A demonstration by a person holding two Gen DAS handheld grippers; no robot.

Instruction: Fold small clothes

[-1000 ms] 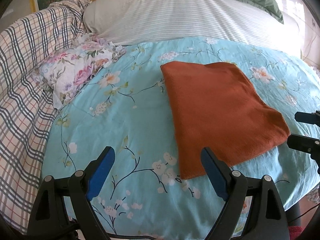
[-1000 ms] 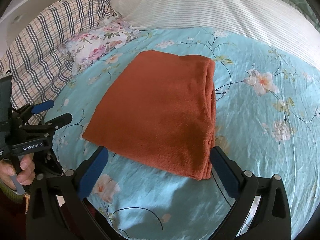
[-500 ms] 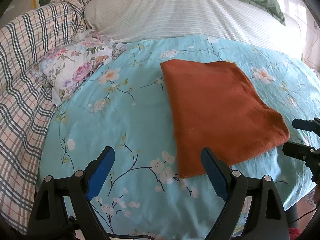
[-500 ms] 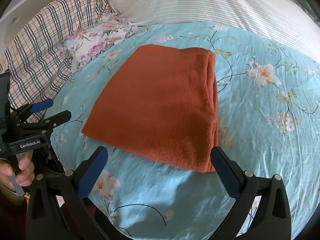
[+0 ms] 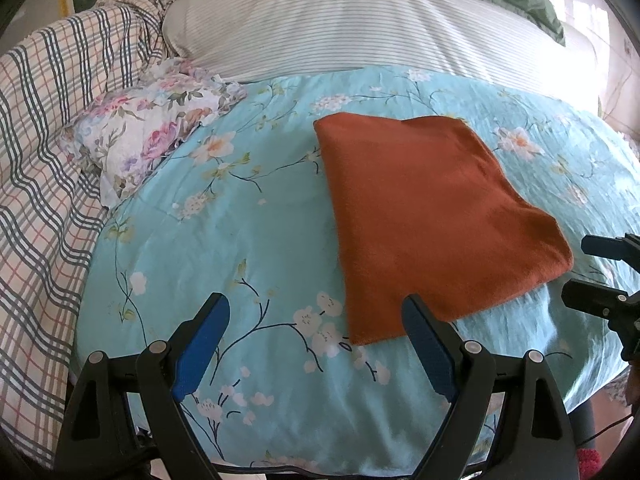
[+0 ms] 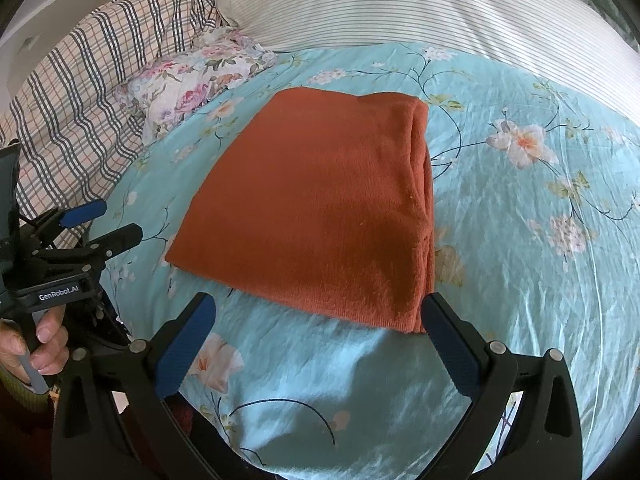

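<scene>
Left wrist view: looks forward and down between the spread fingers of the left gripper [image 5: 316, 344] from the near edge of the bed, toward the pillows. Right wrist view: same direction from the right gripper [image 6: 318, 340], set closer. Both share the folded orange cloth [image 5: 432, 216] [image 6: 320, 208] on the floral sheet [image 5: 240, 232] [image 6: 520, 240]; each shows the other gripper at its margin.

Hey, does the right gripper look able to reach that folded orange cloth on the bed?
Probably yes. The right gripper hangs open just before the orange cloth's near edge, with only bare floral sheet between them.
</scene>
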